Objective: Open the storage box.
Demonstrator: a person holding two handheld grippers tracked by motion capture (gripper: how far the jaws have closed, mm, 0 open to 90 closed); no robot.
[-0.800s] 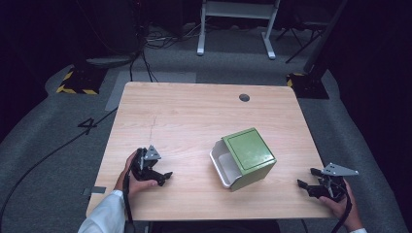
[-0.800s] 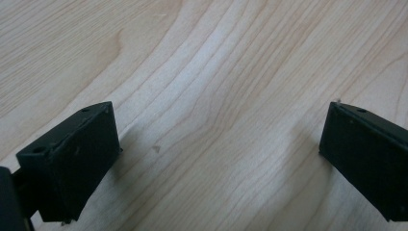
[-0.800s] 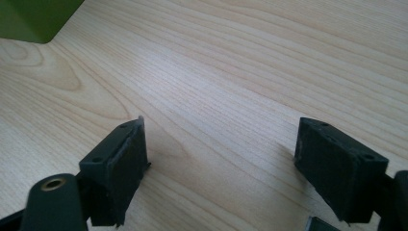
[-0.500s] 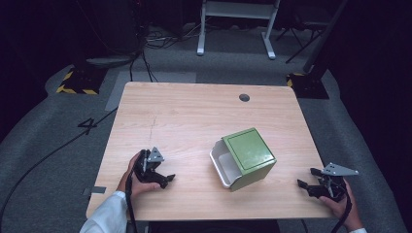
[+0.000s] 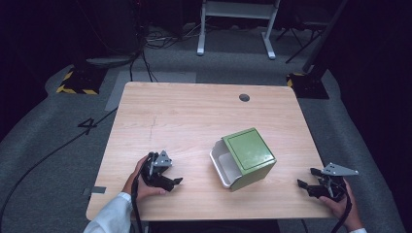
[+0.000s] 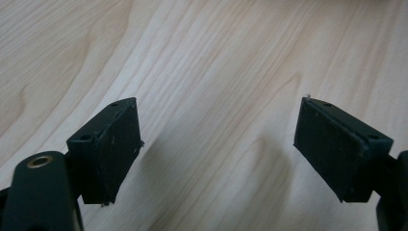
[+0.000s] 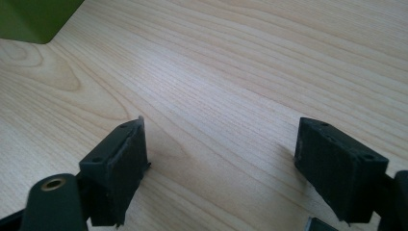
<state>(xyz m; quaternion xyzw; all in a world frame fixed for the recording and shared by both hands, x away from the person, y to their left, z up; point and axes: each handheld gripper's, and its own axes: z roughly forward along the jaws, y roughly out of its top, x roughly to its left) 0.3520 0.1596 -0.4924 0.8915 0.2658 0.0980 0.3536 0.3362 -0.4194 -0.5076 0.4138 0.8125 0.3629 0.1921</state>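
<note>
Both our grippers, left gripper (image 5: 176, 182) and right gripper (image 5: 302, 184), rest open-jawed and empty on the bench (image 5: 194, 111), flanking what seems a tipped green box (image 5: 248, 155).

Grey floor (image 5: 58, 145) (dim), white frame (image 5: 237, 19) behind.

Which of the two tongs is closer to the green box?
The left tongs, near the box's open white side; the right tongs sit farther off by the table edge.
</note>
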